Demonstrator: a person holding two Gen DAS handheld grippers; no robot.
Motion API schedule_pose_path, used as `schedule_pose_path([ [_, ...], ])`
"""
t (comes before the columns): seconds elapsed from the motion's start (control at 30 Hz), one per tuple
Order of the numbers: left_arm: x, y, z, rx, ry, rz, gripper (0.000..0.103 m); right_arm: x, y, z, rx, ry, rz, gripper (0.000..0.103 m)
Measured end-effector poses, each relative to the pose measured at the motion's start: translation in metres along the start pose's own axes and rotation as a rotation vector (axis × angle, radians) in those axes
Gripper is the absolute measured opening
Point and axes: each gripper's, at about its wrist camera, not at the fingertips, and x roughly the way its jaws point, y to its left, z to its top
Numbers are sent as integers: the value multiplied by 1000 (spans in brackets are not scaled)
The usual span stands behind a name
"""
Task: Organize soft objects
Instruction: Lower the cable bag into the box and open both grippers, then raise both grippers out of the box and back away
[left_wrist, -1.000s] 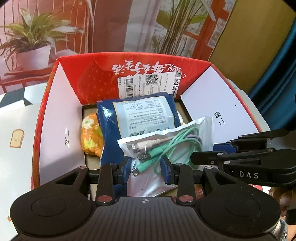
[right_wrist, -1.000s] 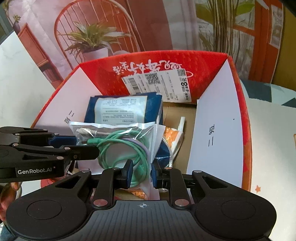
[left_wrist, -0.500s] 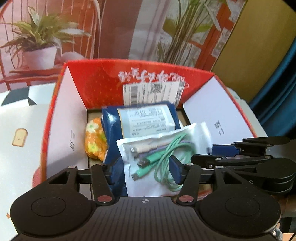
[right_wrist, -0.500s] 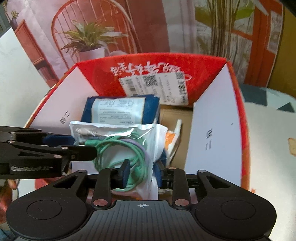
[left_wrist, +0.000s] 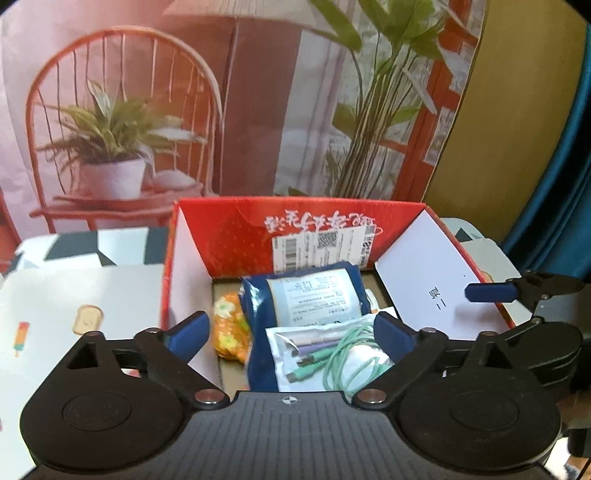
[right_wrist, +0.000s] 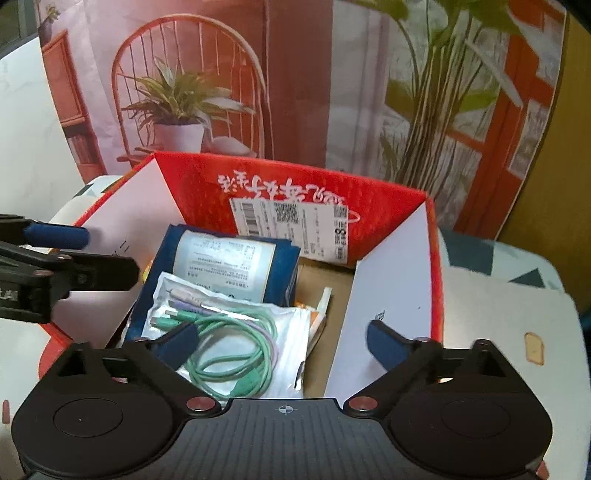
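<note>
Our left gripper (left_wrist: 291, 332) and right gripper (right_wrist: 282, 338) both hover spread wide, holding nothing, just above the near edge of the red box (left_wrist: 236, 236) on the tabletop (left_wrist: 74, 288). Directly ahead and below both lies the clear cable bag (right_wrist: 236, 332), flat atop a blue pouch (left_wrist: 306, 291), its long side running away from us. An orange floral item (left_wrist: 227, 328) sits left of the pouch. Neither gripper looks clearly nearer.

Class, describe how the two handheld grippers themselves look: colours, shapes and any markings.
Both the left gripper and the right gripper are matte black, with a ribbed centre body, a small crosshair mark, round discs either side, silver pivot screws, angular linkage arms and blue fingertip pads. No cables or sleeves show.
</note>
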Motion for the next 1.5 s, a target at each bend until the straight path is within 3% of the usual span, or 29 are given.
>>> schedule_pose_path([
  [0.3,-33,-8,-10,98,-83,69,100,-18,-5,-6,38,-49,-16,103],
  [0.87,-84,-14,-43,77,-153,94,100,-61,-12,-35,119,-144,-16,103],
  [1.5,-106,-4,-108,-28,-135,89,100,-105,2,-90,124,-260,20,103],
])
